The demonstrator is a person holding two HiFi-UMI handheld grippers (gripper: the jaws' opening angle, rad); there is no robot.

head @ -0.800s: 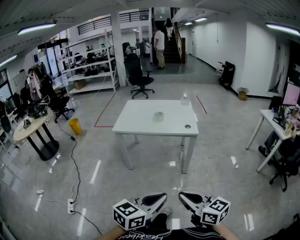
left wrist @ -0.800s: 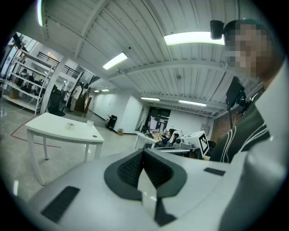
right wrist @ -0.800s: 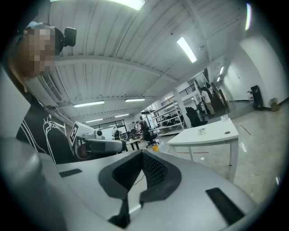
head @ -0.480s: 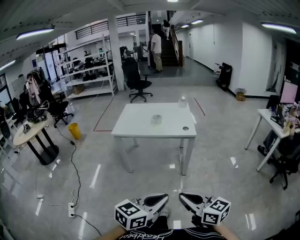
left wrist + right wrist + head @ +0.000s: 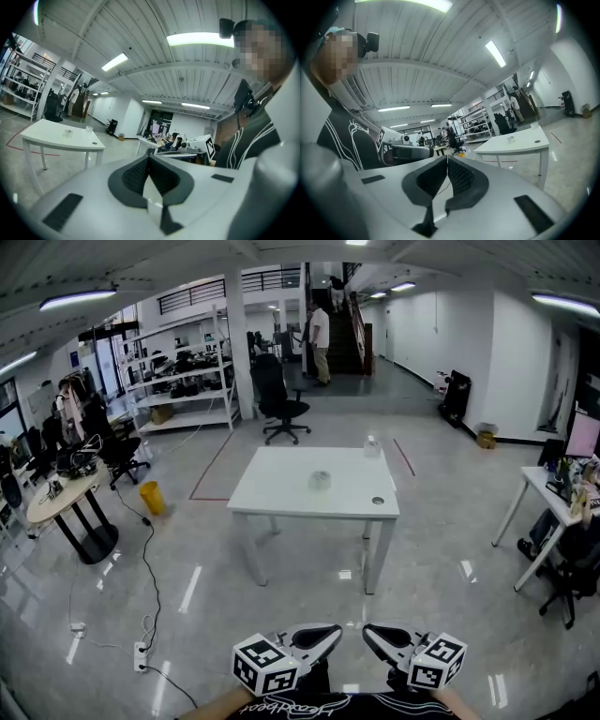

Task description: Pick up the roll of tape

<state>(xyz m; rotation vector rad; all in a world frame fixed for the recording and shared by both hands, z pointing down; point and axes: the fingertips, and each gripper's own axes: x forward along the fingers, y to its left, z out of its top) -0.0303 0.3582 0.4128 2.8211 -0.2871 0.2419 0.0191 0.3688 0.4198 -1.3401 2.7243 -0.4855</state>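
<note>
Head view: pale round roll of tape sits mid white rectangular table, well apart from you. Left gripper & right gripper are held low by your body.
Left gripper view: jaws together, empty.
Right gripper view: same.
Nothing done yet, IMO; approach & grab are both left.

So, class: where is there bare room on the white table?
The table's left half is bare, left of the tape. The right is busier: container at the far corner, dark spot at the near edge.
</note>
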